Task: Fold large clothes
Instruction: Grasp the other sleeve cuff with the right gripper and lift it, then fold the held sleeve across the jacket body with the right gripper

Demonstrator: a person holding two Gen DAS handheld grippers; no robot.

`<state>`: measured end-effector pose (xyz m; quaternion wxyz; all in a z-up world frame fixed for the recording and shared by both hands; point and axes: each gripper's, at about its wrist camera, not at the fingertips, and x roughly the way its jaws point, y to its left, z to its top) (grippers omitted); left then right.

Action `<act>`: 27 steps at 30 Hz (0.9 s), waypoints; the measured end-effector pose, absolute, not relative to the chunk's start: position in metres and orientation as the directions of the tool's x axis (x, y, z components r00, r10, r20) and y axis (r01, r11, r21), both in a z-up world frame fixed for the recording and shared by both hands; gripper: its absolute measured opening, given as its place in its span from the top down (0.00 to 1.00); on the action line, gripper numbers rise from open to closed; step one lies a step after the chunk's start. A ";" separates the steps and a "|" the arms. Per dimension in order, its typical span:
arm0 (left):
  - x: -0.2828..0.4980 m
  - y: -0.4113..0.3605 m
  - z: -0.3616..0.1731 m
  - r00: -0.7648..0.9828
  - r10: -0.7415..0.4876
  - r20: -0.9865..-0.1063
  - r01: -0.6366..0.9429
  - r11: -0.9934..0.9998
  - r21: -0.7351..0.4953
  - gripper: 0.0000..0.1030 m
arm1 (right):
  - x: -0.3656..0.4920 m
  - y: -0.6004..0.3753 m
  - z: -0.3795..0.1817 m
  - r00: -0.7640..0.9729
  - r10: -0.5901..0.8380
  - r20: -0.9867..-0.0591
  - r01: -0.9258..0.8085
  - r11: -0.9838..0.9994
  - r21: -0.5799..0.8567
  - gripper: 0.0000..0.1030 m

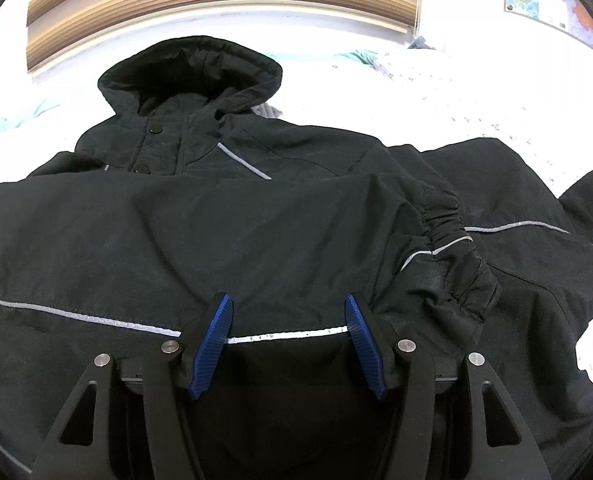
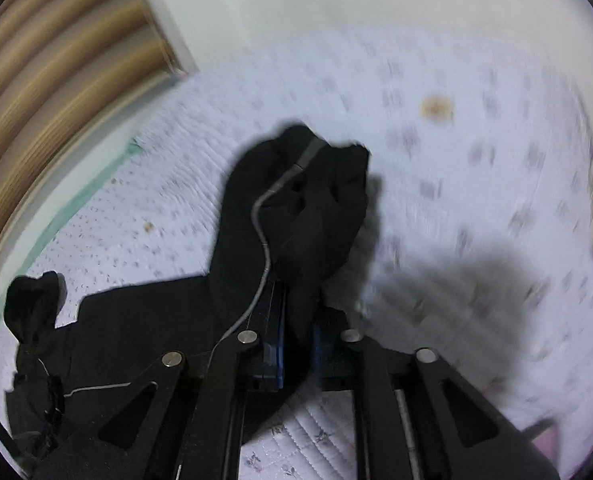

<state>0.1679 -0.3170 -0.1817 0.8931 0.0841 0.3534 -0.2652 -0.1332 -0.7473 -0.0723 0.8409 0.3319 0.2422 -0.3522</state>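
The black jacket [image 1: 256, 220] lies spread out on a bed with a white flowery quilt [image 1: 456, 92]. Its hood [image 1: 192, 76] points away toward the far wall, where striped brown blinds [image 1: 216, 0] hang. One sleeve is folded across the body of the jacket, and its bunched elastic cuff [image 1: 456, 248] ends up on the right side. Thin grey stripes run over the cloth.

The left claw [image 1: 288, 320] points down at a slant over the folded sleeve. Its two blue pads [image 1: 212, 344] stand wide apart, one on each side of a shiny white stripe. The cloth lies under them and between them, but the pads do not squeeze it. The left claw holds nothing.

The right claw [image 2: 298, 344] also tilts down toward the bed. Its blue pads [image 2: 280, 344] are pulled in close and pinch a bunch of black cloth. This is the jacket's other sleeve [image 2: 296, 208], with a grey stripe curling along it. The sleeve sticks up past the fingers, and its end flops over the quilt [image 2: 456, 160]. More of the jacket trails off to the lower left. The right view is blurry. A dark shadow [image 2: 456, 280] falls on the quilt to the right of the sleeve.
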 end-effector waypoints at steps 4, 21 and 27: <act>0.168 -0.317 -0.182 0.608 -0.414 -0.678 0.533 0.845 -0.038 0.41 | -0.147 -0.767 -0.088 0.707 -0.337 -0.622 0.694 0.504 0.515 0.67; 0.160 -0.193 -0.057 0.487 -0.582 -0.651 0.569 0.777 -0.269 0.41 | -0.146 -0.590 0.107 0.827 -0.268 -0.494 0.421 0.877 0.231 0.87; 0.146 -0.105 -0.006 0.579 -0.526 -0.623 0.536 0.821 -0.195 0.41 | -0.094 -0.470 0.151 0.856 -0.112 -0.504 0.230 0.957 0.179 0.87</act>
